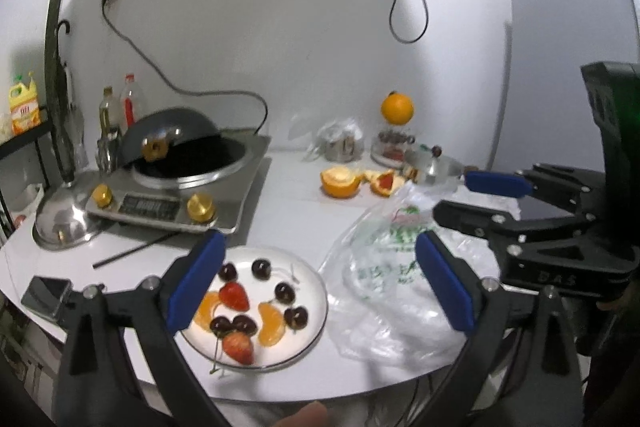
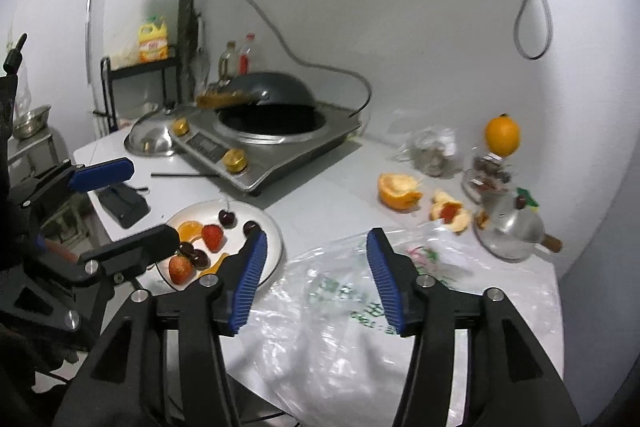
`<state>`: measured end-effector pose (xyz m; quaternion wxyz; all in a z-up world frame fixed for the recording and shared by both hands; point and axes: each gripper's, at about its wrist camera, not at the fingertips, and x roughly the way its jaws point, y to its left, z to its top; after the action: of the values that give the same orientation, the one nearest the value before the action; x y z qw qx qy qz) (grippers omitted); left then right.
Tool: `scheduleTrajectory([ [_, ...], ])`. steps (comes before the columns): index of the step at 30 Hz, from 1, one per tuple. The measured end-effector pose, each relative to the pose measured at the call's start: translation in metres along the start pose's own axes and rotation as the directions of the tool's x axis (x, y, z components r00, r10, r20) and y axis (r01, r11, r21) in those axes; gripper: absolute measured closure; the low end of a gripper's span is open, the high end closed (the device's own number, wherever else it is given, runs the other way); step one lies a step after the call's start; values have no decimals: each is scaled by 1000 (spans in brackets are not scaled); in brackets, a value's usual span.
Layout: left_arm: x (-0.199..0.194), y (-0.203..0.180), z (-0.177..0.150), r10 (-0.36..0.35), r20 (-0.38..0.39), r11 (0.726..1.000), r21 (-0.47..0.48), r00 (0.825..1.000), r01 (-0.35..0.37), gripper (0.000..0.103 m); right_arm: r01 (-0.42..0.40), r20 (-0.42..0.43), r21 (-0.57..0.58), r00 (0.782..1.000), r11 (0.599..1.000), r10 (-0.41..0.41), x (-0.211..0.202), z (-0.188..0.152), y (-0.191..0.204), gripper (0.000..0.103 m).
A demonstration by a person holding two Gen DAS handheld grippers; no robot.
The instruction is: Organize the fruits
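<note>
Above the white counter [image 1: 288, 211], left gripper [image 1: 320, 283] and right gripper [image 2: 316, 279] hang released and empty, seemingly because the plate [image 1: 316, 291] already holds arranged cherries, strawberries and orange segments.

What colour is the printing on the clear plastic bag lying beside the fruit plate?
Green, with a little red, on the plastic bag; clearest in the right wrist view.

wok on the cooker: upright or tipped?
Tipped. The wok leans on edge over the cooker's round well, dark dome facing up and back, handle end toward the camera.
</note>
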<state>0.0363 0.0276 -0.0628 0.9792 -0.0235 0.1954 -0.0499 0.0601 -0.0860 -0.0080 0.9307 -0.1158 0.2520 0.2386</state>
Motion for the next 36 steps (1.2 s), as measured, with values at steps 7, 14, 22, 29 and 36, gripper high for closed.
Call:
scheduleTrajectory([
  [7, -22, -20, 22, -36, 48, 999, 10, 998, 36, 6, 79, 74, 33, 994, 996, -82, -46, 4, -20, 37],
  [14, -46, -39, 46, -30, 108, 999, 45, 994, 25, 6, 117, 143, 52, 982, 992, -123, -78, 14, -29, 33],
  [22, -77, -51, 75, 3, 210, 998, 66, 978, -18, 6, 145, 231, 88, 960, 986, -161, -114, 32, -41, 33],
  [29, -99, -57, 101, 6, 283, 997, 75, 959, -28, 5, 163, 284, 110, 940, 980, -188, -132, 49, -51, 32],
  [36, -107, -59, 116, 24, 318, 995, 84, 948, -54, 5, 166, 314, 121, 929, 979, -197, -139, 58, -58, 32],
])
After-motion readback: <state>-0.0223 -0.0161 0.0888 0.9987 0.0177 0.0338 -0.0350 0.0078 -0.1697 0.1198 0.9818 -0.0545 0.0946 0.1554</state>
